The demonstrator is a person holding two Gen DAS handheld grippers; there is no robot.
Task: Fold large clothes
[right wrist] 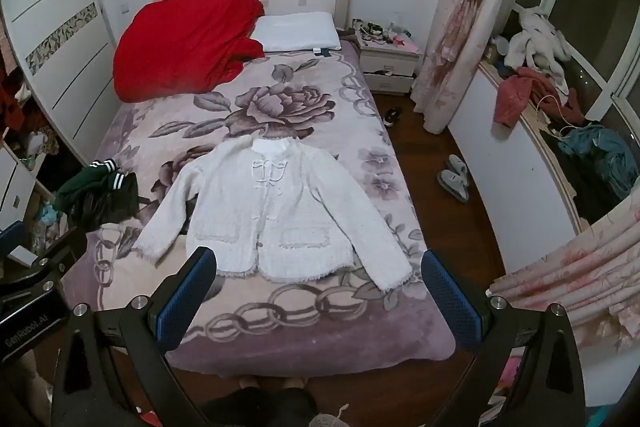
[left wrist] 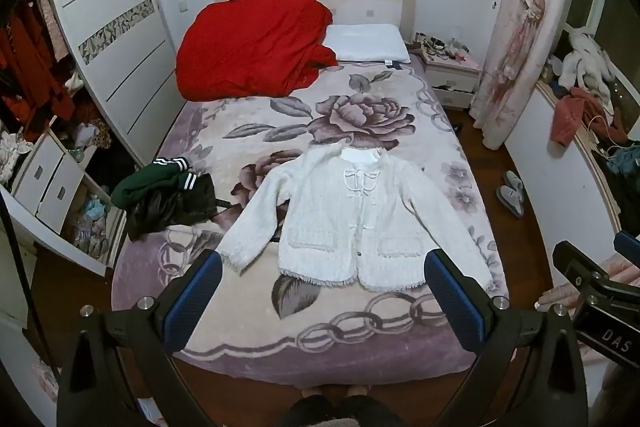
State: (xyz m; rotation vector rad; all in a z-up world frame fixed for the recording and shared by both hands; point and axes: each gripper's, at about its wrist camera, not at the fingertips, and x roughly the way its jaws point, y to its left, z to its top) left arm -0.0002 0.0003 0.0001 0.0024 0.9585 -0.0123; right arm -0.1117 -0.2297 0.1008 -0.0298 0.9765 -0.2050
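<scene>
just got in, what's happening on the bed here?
A person stands at the foot of the bed holding a gripper in each hand. The left gripper and right gripper are both wide open, above the bed, touching nothing. A white jacket lies spread flat, sleeves out, not yet folded.

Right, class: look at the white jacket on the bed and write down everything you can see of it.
The white jacket lies flat on the floral blanket, front up, collar towards the pillow end and hem towards the camera. It looks fuzzy, like bouclé, with a fringed hem and cuffs, two patch pockets and white knot fastenings down the closed front. Both sleeves are spread out and downwards. Nothing holds it; both tools are above the bed's foot, clear of it.
</scene>
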